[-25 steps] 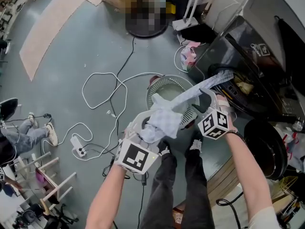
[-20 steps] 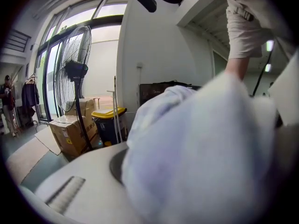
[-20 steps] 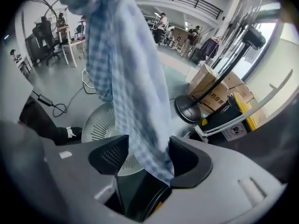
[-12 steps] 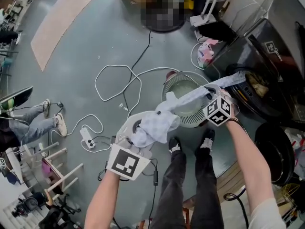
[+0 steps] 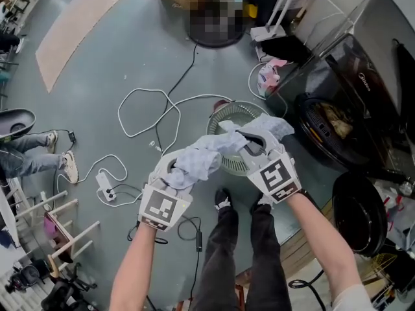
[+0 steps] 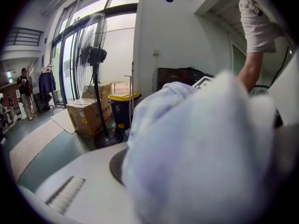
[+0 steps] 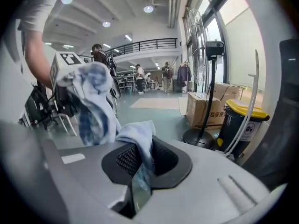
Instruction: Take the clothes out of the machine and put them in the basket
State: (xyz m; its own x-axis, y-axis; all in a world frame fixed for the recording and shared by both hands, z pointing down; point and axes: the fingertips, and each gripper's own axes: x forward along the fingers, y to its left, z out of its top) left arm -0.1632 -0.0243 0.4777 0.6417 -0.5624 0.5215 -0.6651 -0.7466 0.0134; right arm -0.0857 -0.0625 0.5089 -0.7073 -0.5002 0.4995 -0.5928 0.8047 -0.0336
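A pale blue-and-white checked cloth (image 5: pixel 206 155) hangs between both grippers above the round green-white basket (image 5: pixel 228 116). My left gripper (image 5: pixel 176 169) is shut on one bunched end; in the left gripper view the cloth (image 6: pixel 201 148) hides the jaws. My right gripper (image 5: pixel 250 144) holds the other end, and its jaws are closing with the cloth (image 7: pixel 139 141) pinched between the pads (image 7: pixel 122 158). The dark machine (image 5: pixel 343 83) stands at the right with its door open, and more laundry (image 5: pixel 332 116) lies in the drum.
White cables (image 5: pixel 139 115) and a power strip (image 5: pixel 104 193) lie on the floor to the left. A fan base (image 5: pixel 214 32), a yellow-lidded bin (image 7: pixel 239 118) and cardboard boxes (image 7: pixel 205 107) stand further off. The person's shoes (image 5: pixel 224 201) are just below the basket.
The cloth's far end has come out of the machine. The right gripper has shut on it and swung up and left over the basket. The left gripper shifted a little with its bunch.
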